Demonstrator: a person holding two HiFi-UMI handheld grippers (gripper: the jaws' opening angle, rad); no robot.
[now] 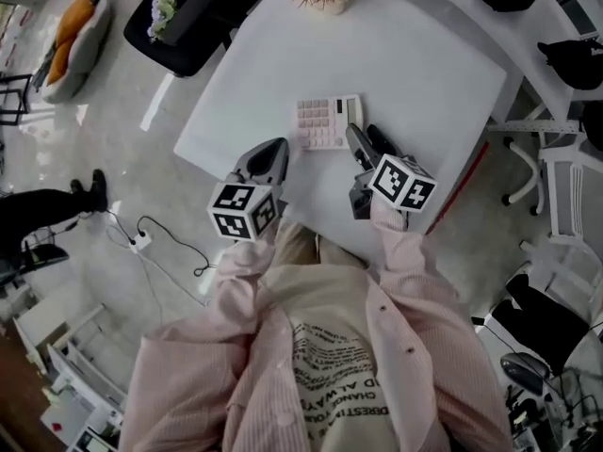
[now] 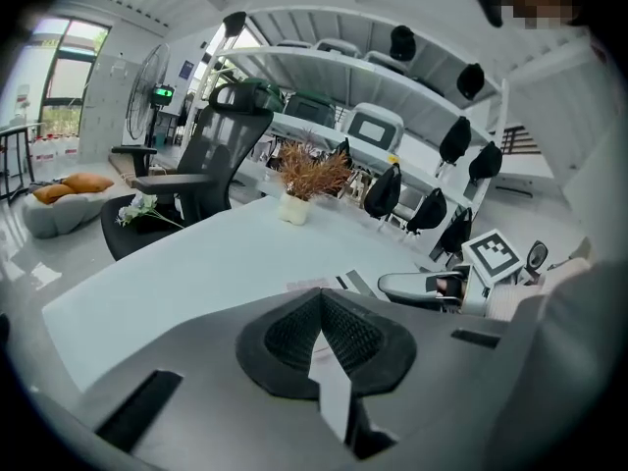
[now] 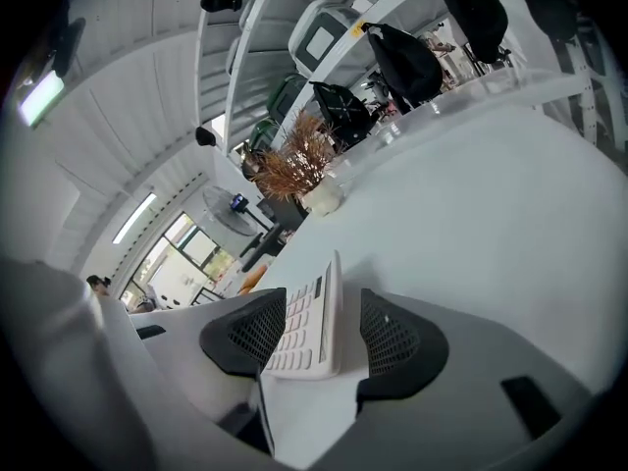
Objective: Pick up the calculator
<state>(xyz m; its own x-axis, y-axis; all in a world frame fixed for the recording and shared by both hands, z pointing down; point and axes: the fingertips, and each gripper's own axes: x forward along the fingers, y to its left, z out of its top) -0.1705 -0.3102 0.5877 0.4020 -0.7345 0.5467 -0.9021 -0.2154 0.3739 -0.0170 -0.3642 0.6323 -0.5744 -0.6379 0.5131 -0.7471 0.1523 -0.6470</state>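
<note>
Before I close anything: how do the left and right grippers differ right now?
The left gripper has its jaws together with nothing between them; the right gripper has its jaws apart, straddling the calculator. The left gripper sits short of the calculator; the right gripper reaches its right edge. Both are at the white table's near edge.

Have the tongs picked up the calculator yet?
Not yet. Done: the right tongs straddle the edge of the calculator. In hand: the grip, since the jaws are apart with a gap showing. Left: squeeze, then lift it off the white table, where it lies flat. The left tongs are shut, empty.
</note>
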